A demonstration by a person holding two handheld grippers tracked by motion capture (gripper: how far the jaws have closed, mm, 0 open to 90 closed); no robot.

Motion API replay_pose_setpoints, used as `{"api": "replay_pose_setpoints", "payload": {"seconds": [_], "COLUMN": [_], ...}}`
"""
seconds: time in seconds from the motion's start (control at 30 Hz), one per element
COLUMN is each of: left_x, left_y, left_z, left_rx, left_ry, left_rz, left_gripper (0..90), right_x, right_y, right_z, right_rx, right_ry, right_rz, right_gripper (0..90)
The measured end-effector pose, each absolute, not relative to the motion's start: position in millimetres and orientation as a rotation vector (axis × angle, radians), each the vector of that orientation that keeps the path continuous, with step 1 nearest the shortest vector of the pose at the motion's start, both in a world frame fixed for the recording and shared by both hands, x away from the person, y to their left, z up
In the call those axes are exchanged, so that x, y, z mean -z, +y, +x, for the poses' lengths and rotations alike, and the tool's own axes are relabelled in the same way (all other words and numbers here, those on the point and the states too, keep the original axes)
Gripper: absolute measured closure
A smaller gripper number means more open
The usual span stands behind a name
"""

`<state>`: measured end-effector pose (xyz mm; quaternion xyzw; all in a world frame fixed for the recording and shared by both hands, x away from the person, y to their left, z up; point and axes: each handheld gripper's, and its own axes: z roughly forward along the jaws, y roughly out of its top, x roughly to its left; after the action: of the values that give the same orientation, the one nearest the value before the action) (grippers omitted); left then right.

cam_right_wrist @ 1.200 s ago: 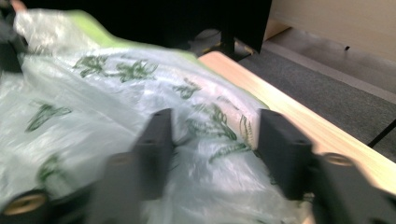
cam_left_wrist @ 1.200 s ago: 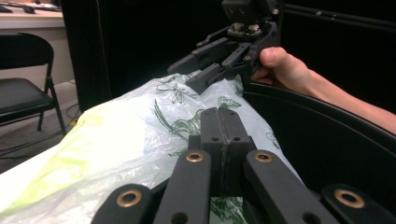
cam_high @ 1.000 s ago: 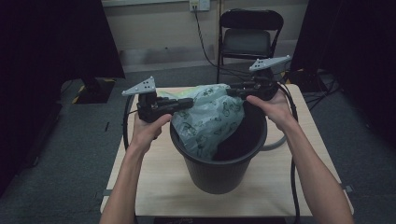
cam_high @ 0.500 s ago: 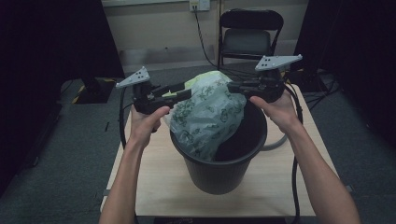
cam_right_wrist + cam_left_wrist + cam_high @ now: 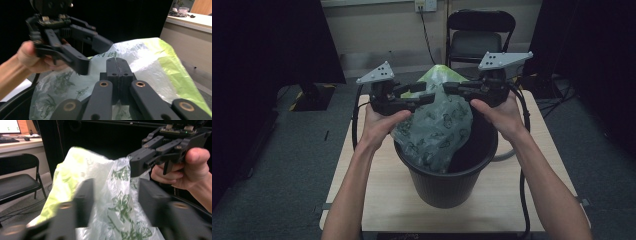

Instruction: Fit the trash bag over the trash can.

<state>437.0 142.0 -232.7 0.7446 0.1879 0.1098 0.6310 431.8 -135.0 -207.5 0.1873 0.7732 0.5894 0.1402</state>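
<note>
Lifting bag (image 5: 437, 125) out of bin (image 5: 447, 185): R gripper (image 5: 451, 89) clenched on bag's top edge, L gripper (image 5: 428, 95) jaws apart, just been easing shut, film between, no pinch. Next: L closes on film, pull edges apart.

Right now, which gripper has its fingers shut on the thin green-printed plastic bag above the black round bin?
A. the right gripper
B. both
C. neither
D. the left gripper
A: the right gripper pinches the thin green-printed plastic bag with fingers together, while the left gripper stands open around it.
</note>
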Motion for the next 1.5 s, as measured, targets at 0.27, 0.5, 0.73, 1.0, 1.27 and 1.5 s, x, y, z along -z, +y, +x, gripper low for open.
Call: {"api": "replay_pose_setpoints", "payload": {"seconds": [0.27, 0.5, 0.73, 1.0, 1.27, 1.5], "left_x": [245.2, 254.5, 258.8, 257.5, 268.8, 283.0], "left_y": [150.9, 153.2, 154.1, 157.5, 172.4, 183.0], "left_z": [438.4, 435.2, 431.1, 425.4, 435.7, 439.7], "left_rx": [-0.225, -0.203, -0.189, -0.191, -0.176, -0.193], "left_ry": [0.409, 0.360, 0.328, 0.306, 0.483, 0.558], "left_rz": [1.706, 1.734, 1.771, 1.756, 1.631, 1.634], "left_gripper": [90.0, 90.0, 90.0, 88.7, 58.2, 52.1], "right_x": [210.5, 212.7, 228.9, 237.9, 243.3, 258.8], "right_y": [-139.3, -154.2, -149.8, -151.8, -159.0, -168.5], "right_z": [430.4, 446.8, 476.5, 489.1, 482.6, 485.4], "right_rx": [-1.683, -1.728, -1.642, -1.657, -1.568, -1.523], "right_ry": [2.226, 2.154, 2.167, 2.318, 2.361, 2.403], "right_rz": [0.549, 0.614, 0.693, 0.641, 0.659, 0.703], "right_gripper": [66.2, 64.6, 52.9, 42.7, 41.6, 52.9]}}
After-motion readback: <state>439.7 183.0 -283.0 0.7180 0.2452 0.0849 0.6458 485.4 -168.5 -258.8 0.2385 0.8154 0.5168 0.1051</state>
